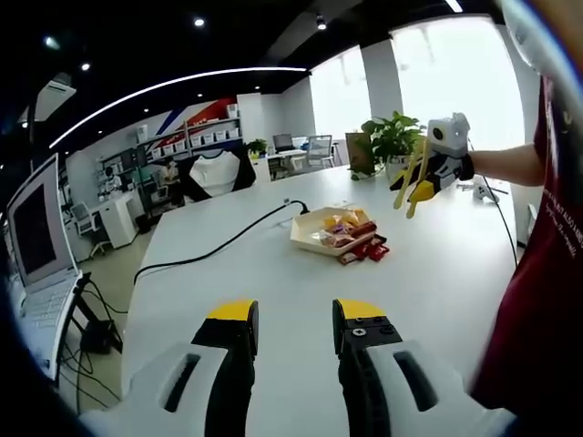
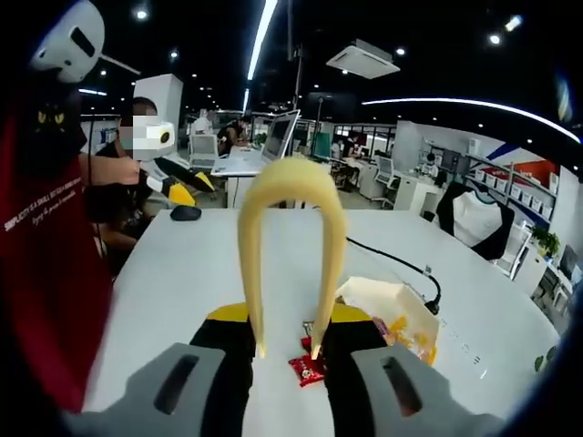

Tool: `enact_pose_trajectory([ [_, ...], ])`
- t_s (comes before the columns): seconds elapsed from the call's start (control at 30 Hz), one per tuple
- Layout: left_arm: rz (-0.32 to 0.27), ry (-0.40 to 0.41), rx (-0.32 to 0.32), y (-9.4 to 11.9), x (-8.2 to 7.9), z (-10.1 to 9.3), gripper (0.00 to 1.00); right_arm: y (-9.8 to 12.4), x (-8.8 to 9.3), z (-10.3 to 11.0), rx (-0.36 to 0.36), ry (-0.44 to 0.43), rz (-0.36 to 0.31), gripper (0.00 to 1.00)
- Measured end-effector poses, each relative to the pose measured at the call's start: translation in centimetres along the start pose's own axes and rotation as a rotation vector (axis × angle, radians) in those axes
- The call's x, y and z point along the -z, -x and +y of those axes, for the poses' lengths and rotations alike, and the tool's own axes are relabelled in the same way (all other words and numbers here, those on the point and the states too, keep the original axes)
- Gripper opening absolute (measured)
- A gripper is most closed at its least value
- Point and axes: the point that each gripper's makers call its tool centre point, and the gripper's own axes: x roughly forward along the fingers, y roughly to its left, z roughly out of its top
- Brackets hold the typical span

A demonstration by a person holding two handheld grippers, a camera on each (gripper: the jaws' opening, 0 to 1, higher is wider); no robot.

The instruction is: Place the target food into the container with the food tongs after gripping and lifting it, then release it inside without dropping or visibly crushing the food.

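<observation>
Overhead, U-shaped yellow plastic tongs (image 2: pixel 291 255) between right gripper (image 2: pixel 290 350) fingers

Long white table (image 1: pixel 273 273) carries it all; shallow cream container (image 1: pixel 314 232) sits mid-table, red snack packets (image 1: pixel 364 252) touching its near edge, black cable (image 1: pixel 219 246) snaking away from it, potted plant (image 1: pixel 393 141) beyond
</observation>
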Motion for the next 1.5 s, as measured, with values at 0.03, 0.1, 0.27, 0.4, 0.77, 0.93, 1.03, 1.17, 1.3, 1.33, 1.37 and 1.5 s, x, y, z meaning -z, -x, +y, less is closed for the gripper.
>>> enact_pose_trajectory([
  [0.03, 0.002, 0.002, -0.003, 0.1, 0.1, 0.1, 0.35, -0.1, 0.0, 0.0, -0.006, 0.006, 0.004, 0.25],
  [0.1, 0.005, 0.004, -0.009, 0.1, 0.2, 0.2, 0.35, -0.3, 0.1, 0.0, -0.016, 0.014, 0.012, 0.25],
  [0.27, 0.007, 0.006, -0.016, 0.2, 0.2, 0.3, 0.35, -0.5, 0.2, -0.1, -0.032, 0.018, 0.016, 0.25],
  [0.4, 0.006, 0.013, -0.027, 0.4, 0.2, 0.4, 0.35, -0.8, 0.4, -0.3, -0.045, 0.013, 0.022, 0.25],
  [0.77, 0.018, 0.030, -0.049, 0.6, 0.8, 0.7, 0.35, -2.3, 2.2, -0.7, -0.068, 0.005, 0.057, 0.25],
  [0.93, 0.028, 0.037, -0.057, 0.7, 1.1, 0.9, 0.35, -3.4, 4.3, -1.1, -0.070, -0.006, 0.095, 0.24],
  [1.03, 0.031, 0.037, -0.059, 0.8, 1.2, 1.0, 0.35, -3.8, 4.8, -1.2, -0.074, -0.005, 0.110, 0.24],
  [1.17, 0.038, 0.036, -0.064, 1.1, 1.3, 1.1, 0.35, -4.3, 5.4, -1.2, -0.082, -0.008, 0.116, 0.24],
  [1.3, 0.047, 0.037, -0.069, 1.3, 1.5, 1.1, 0.35, -4.5, 5.8, -1.1, -0.089, -0.008, 0.126, 0.25],
  [1.33, 0.049, 0.036, -0.070, 1.3, 1.6, 1.1, 0.35, -4.5, 5.9, -1.1, -0.089, -0.008, 0.126, 0.25],
  [1.37, 0.051, 0.035, -0.069, 1.3, 1.6, 1.1, 0.35, -4.6, 5.9, -1.2, -0.088, -0.010, 0.123, 0.24],
  [1.5, 0.058, 0.032, -0.066, 1.4, 1.7, 0.9, 0.35, -5.0, 6.4, -1.4, -0.089, -0.004, 0.128, 0.24],
])
